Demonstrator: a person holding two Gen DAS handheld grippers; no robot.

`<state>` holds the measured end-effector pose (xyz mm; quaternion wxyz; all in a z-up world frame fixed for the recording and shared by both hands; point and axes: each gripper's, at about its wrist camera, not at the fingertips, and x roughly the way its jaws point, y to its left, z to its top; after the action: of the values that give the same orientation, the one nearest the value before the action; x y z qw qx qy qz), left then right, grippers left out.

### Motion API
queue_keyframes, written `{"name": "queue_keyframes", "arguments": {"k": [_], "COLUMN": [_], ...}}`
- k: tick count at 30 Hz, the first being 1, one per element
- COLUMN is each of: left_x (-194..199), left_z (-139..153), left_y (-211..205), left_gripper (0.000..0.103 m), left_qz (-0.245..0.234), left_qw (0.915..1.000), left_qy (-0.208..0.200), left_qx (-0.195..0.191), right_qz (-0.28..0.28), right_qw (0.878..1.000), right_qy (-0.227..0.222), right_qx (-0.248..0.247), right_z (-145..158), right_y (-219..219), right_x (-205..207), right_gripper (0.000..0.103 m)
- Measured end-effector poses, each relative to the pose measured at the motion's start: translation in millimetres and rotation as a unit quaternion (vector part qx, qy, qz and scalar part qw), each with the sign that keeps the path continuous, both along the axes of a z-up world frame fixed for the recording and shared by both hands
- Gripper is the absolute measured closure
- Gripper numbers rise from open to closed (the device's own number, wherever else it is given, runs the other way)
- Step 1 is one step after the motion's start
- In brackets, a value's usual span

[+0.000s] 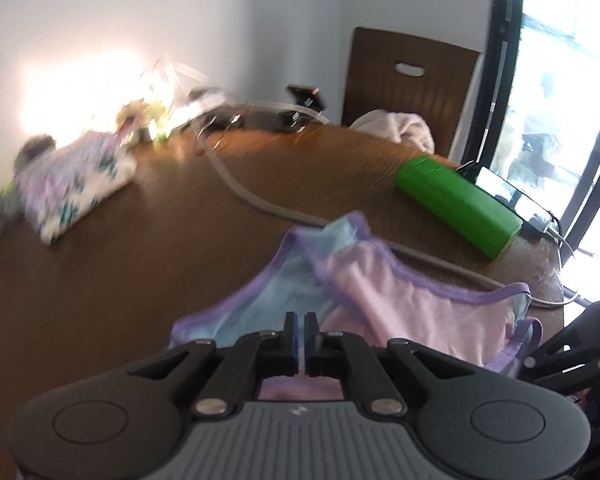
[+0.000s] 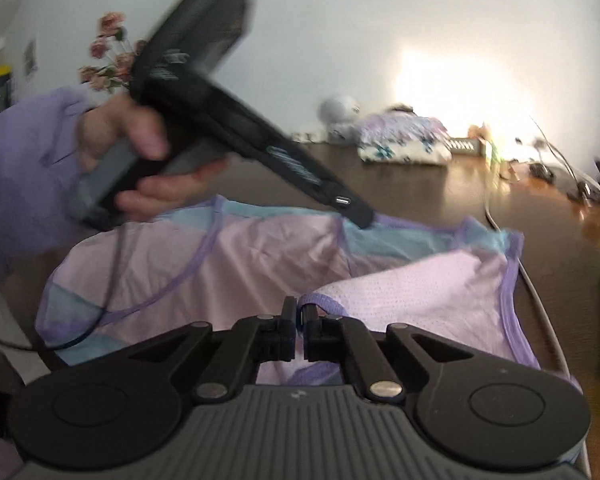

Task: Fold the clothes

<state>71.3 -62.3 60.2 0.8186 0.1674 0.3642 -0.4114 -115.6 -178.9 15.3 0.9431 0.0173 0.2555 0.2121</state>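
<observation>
A pink and light-blue garment point(image 2: 400, 284) with purple trim lies spread over the near part of the brown desk point(image 1: 120, 272), partly doubled over on itself. The right gripper point(image 2: 300, 312) has its jaws closed on a purple-trimmed edge of the garment at its near side. The left gripper point(image 1: 301, 322), held in a hand point(image 2: 140, 168) with a lilac sleeve, has its jaws nearly together with a thin sliver of cloth between them, pinching the garment's blue part. Farther back on the desk sits a folded floral garment point(image 1: 76, 184), well apart from the one being handled. A green box-shaped thing point(image 1: 456, 204) lies on the desk to the right; what it contains cannot be told. A grey cable point(image 1: 236, 184) runs across the desk beside the garment.
</observation>
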Motion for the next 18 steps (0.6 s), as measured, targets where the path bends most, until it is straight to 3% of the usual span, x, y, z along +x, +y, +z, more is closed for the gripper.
{"name": "queue_keyframes", "arguments": {"k": [1, 3, 10, 14, 18], "left_x": [1.6, 1.3, -25.0, -33.6, -31.2], "left_z": [0.0, -2.6, -17.2, -28.5, -28.6], "left_y": [3.4, 1.4, -19.0, -34.4, -47.4], "left_gripper": [0.090, 0.085, 0.083, 0.077, 0.068], "left_qz": [-0.001, -0.009, -0.113, -0.124, -0.114], "left_qw": [0.9999, 0.9996, 0.9934, 0.9910, 0.9919], "left_qy": [0.014, 0.025, 0.015, 0.001, 0.015], "left_qx": [-0.007, -0.009, 0.009, 0.050, 0.054], "right_qz": [-0.010, -0.034, -0.111, -0.095, -0.074], "right_qw": [1.000, 0.999, 0.992, 0.993, 0.995], "right_qy": [0.009, 0.028, 0.028, 0.031, 0.029], "right_qx": [0.005, 0.011, 0.055, 0.063, 0.061], "right_z": [-1.2, -5.2, -8.0, -11.7, -13.7], "right_y": [-2.4, -7.9, -41.4, -41.6, -34.9], "right_x": [0.9, 2.2, -9.9, -11.2, -11.8], "right_gripper": [0.099, 0.099, 0.090, 0.084, 0.072]}}
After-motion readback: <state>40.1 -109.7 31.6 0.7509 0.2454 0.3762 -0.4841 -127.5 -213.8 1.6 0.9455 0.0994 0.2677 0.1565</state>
